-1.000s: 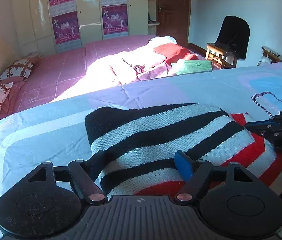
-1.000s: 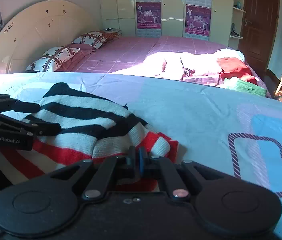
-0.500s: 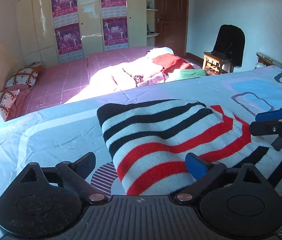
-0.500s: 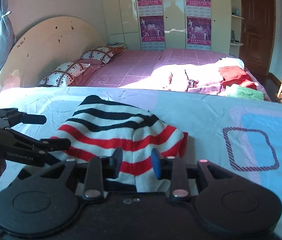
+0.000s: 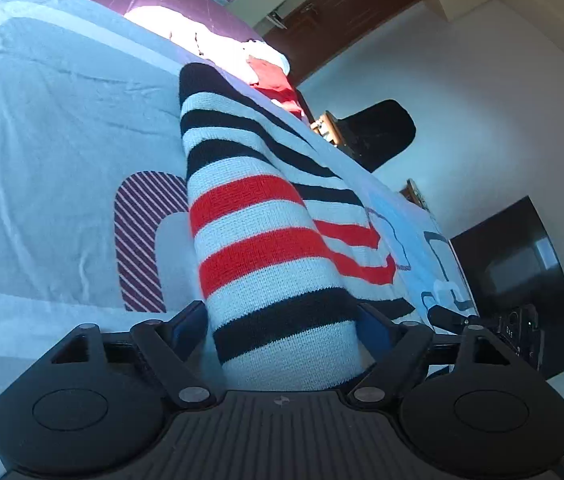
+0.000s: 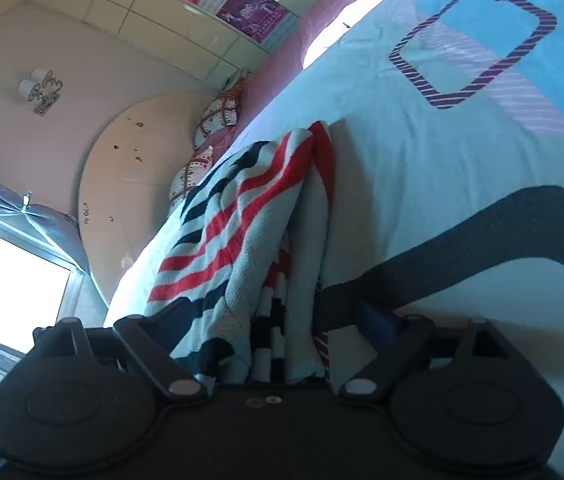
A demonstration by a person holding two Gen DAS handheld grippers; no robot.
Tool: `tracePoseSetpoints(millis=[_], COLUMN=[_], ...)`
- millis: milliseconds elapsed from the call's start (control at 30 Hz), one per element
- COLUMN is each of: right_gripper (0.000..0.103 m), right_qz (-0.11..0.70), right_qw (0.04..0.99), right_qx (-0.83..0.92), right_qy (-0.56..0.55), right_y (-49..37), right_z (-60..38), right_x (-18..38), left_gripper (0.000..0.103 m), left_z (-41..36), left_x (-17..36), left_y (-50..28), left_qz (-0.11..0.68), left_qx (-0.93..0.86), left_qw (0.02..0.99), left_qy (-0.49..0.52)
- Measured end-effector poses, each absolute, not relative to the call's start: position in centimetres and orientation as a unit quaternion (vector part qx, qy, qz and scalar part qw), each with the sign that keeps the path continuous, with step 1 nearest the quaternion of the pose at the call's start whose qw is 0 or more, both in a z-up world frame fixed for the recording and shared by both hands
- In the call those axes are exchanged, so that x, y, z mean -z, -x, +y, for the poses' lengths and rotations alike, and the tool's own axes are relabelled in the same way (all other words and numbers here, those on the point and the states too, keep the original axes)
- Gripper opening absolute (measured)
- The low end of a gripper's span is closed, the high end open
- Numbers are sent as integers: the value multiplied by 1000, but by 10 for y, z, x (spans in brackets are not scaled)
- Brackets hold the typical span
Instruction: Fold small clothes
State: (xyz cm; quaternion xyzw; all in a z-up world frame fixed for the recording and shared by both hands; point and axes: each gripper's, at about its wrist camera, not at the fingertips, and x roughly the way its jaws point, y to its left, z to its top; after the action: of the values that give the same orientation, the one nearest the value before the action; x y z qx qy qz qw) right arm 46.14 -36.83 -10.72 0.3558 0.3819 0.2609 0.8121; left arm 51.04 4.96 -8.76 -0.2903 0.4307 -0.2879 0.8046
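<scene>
2 grippers sit low at the near edge of the bed (image 5: 42,128). We see the striped sweater (image 5: 250,216) folded on the pale blue bedspread, its near end between the left gripper (image 5: 282,328), whose jaws are closing, pads possibly touching. The right gripper (image 6: 270,320) is opening, sweater edge between its fingers.

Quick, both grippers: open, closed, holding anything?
Left gripper: closing around the folded black, white and red striped knit sweater; grip unclear.
Right gripper: opening, sweater edge between its jaws.
</scene>
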Motion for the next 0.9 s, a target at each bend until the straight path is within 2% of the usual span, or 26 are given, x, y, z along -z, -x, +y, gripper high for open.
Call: tracePoseSetpoints(millis=[167,300,500,600,767,833,900], right_gripper=[86,75,69,54,55,44,40], right_qz=[388,388,391,391,378,365,361], right_qw=[812,809,816,812,824,838,842], right_qx=[-291,-302,-315,-315,-305,-294,-289], right_qy=[-325,-321,-286,-296,-292,-278,-279], right_y=[-474,-488,-504,-496,-496,-495,-490], right_z=[-358,-352,-329,-345,-336,-329,-330], right_x=[105,105,98,103,103,102,102], left_gripper=[80,80,80,71,69,65,57], left_z=[52,53,41,45,41,38,35], left_x=[96,97,97,100,99,98,97], left_y=[-524,-530,-541,-539,-541,-542,-539], left_qz=[421,413,401,401,398,398,396], left_qx=[306,317,319,319,308,300,290], left_qw=[791,789,799,800,806,811,822], left_qy=[321,325,314,312,312,306,289])
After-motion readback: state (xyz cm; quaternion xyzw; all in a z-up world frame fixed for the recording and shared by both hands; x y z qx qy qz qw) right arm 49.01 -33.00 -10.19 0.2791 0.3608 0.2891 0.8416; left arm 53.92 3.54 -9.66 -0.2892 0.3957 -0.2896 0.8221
